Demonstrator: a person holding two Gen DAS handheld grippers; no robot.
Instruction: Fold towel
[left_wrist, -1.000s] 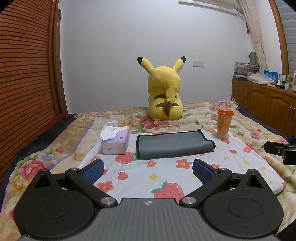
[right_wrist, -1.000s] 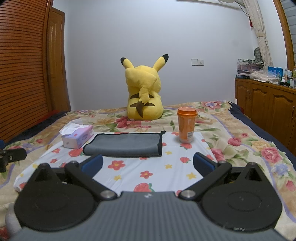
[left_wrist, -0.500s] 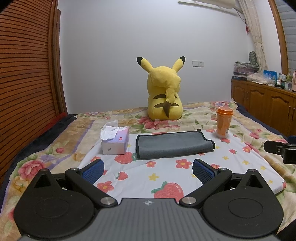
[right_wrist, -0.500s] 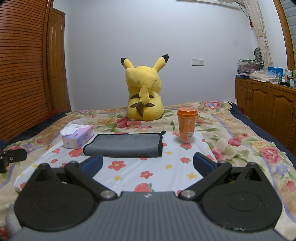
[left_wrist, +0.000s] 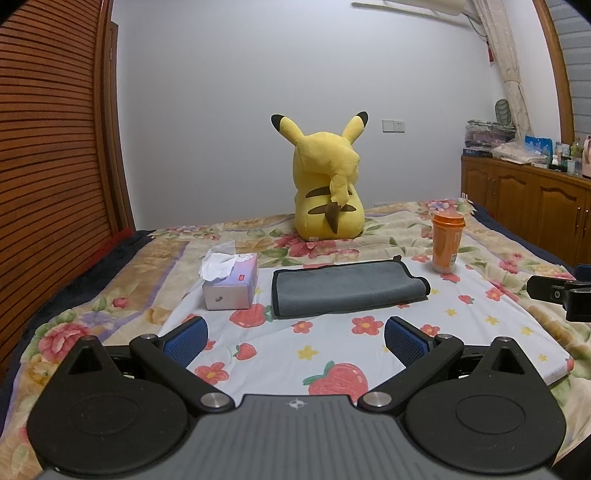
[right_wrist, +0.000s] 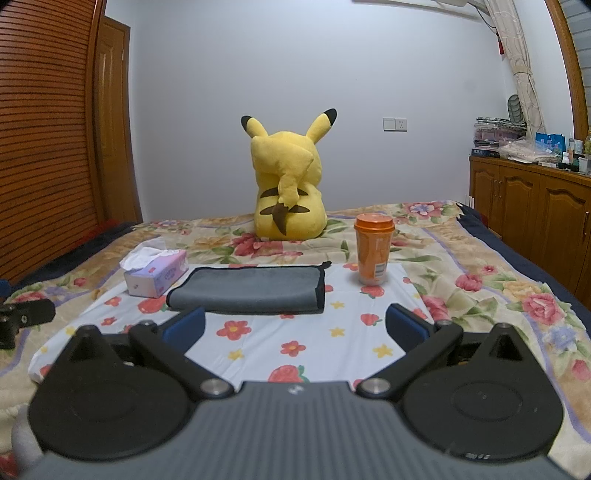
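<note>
Hovering low over the near edge of a white mat (left_wrist: 491, 325) printed with flowers and strawberries, the left gripper (left_wrist: 295, 338) has its jaws spread wide, blue pads (left_wrist: 186, 339) apart, gripping nothing and touching nothing; the right gripper (right_wrist: 295, 328) is likewise released, its pads (right_wrist: 406, 326) wide apart and clear of everything. Each tool's tip shows at the edge of the other's view, so they sit side by side. Just beyond both, the towel (left_wrist: 347, 286), grey with a dark border, lies on the far half of the mat, already folded into a long band, its fold rounded at one end in each view. Left of it, close but not touching, stands a tissue box (left_wrist: 231, 286), pale lilac with a small red label too small to read and a tissue sticking up from the top. Right of the towel stands an orange cup (right_wrist: 372, 249) with an orange lid; a white label with a barcode faces the right camera, its print unreadable. Farther back on the floral bedspread (right_wrist: 480, 258) sits a yellow plush (left_wrist: 327, 188), back turned. At far right a wooden cabinet (right_wrist: 532, 206) carries clutter, with packaging whose writing is illegible.
</note>
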